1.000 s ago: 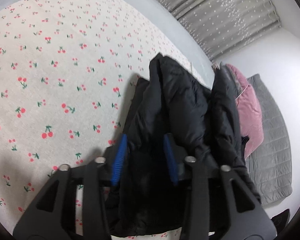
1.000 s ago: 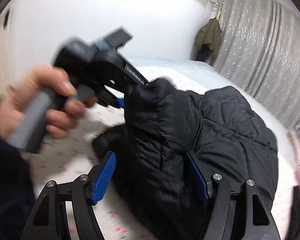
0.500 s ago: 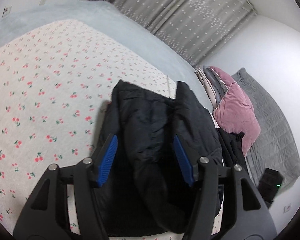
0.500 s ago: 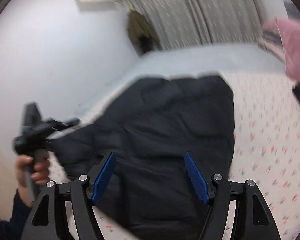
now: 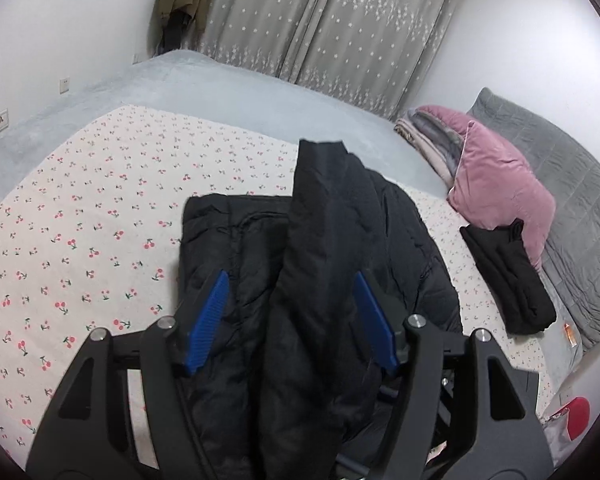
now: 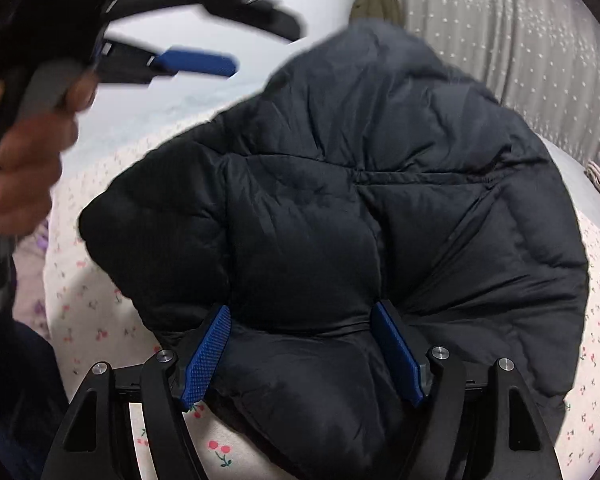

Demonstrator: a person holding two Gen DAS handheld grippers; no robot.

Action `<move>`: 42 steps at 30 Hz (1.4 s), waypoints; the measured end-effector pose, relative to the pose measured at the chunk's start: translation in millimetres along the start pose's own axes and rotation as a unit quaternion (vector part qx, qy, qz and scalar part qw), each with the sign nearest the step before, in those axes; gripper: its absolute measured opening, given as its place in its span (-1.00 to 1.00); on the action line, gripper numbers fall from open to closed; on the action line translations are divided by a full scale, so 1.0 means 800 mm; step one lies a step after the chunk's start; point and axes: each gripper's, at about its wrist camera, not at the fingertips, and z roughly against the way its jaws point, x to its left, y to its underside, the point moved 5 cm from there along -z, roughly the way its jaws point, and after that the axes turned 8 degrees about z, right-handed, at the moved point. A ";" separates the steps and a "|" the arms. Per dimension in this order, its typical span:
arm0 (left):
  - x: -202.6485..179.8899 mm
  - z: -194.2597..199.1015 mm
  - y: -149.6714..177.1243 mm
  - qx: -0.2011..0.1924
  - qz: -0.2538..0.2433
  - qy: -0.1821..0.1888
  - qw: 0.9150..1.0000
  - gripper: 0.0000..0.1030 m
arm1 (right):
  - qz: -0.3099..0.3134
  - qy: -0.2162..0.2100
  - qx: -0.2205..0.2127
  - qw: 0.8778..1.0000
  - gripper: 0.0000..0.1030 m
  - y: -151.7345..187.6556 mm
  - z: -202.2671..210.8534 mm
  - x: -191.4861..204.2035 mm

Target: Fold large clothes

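Observation:
A black puffer jacket (image 5: 332, 264) lies bunched on the cherry-print sheet (image 5: 80, 248) of a bed. My left gripper (image 5: 292, 312) hovers over the jacket with its blue pads wide apart and a raised fold of jacket rising between them. My right gripper (image 6: 304, 352) has its blue pads spread around a thick bulge of the same jacket (image 6: 360, 208), lifted off the sheet. The left gripper also shows blurred in the right wrist view (image 6: 196, 62), held by a hand, above and left of the jacket, jaws apart.
A pink pillow (image 5: 500, 184), a grey quilt (image 5: 572, 200) and a folded black garment (image 5: 508, 280) lie at the bed's right side. Grey curtains (image 5: 332, 28) hang behind. An olive coat (image 5: 182, 0) hangs on the wall. A red object (image 5: 576, 420) sits at the lower right.
My left gripper has let go of the jacket, opened wider and pulled up and back. My right gripper has swung round with the jacket bulk now between its pads.

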 end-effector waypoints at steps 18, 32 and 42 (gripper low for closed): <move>0.052 -0.089 0.015 0.057 -0.003 -0.086 0.995 0.29 | -0.197 -0.059 -0.078 0.976 0.46 -0.030 0.080 -0.174; 0.074 -0.122 0.021 0.084 0.002 -0.101 0.991 0.34 | -0.201 0.001 0.073 0.977 0.56 -0.100 -0.074 -0.234; 0.076 -0.135 0.026 0.097 0.013 -0.098 0.990 0.39 | -0.216 0.018 0.099 0.971 0.64 -0.071 -0.104 -0.227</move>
